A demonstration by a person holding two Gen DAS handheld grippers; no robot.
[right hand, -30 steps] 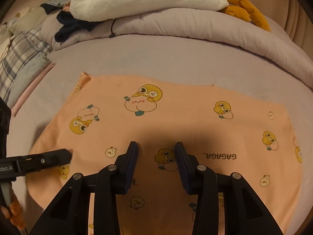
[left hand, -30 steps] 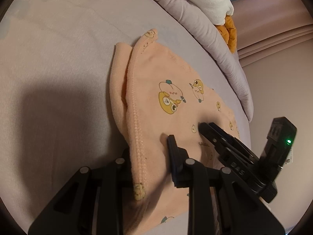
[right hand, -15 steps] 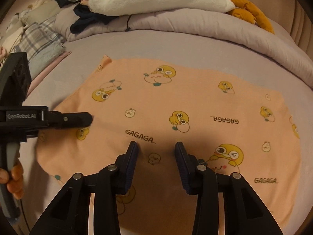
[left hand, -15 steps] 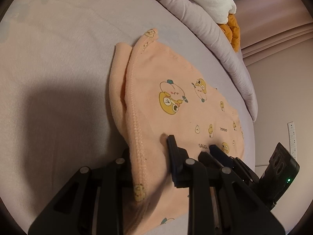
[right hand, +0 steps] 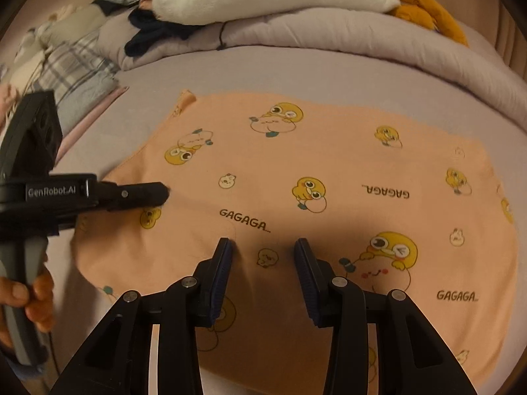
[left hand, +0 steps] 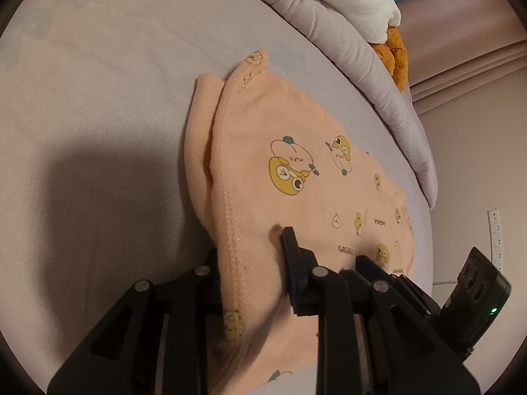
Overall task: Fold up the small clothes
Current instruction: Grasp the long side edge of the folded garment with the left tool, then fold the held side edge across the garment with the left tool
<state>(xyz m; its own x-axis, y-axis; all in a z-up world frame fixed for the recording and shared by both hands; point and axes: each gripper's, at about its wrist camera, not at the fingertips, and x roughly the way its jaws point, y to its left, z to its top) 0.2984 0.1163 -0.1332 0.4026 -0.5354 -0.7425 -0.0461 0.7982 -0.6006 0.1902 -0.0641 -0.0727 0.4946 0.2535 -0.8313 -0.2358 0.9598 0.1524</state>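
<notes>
The peach garment (right hand: 329,197) lay flat on the bed (right hand: 296,69), spread ahead of and beneath both tongs. The left tongs (left hand: 253,247) were clenched on its stitched edge, cloth bunched between the fingers. The right tongs (right hand: 263,250) hovered released over the printed cloth, nothing between the fingers. Compared with a second before, the right tongs had drawn back toward the near hem, so more prints and lettering showed ahead of them. Only the right view showed a hand (right hand: 29,296) gripping the left handle and the plaid clothes (right hand: 75,65) beyond; only the left view showed the folded-under layer beside the seam.
</notes>
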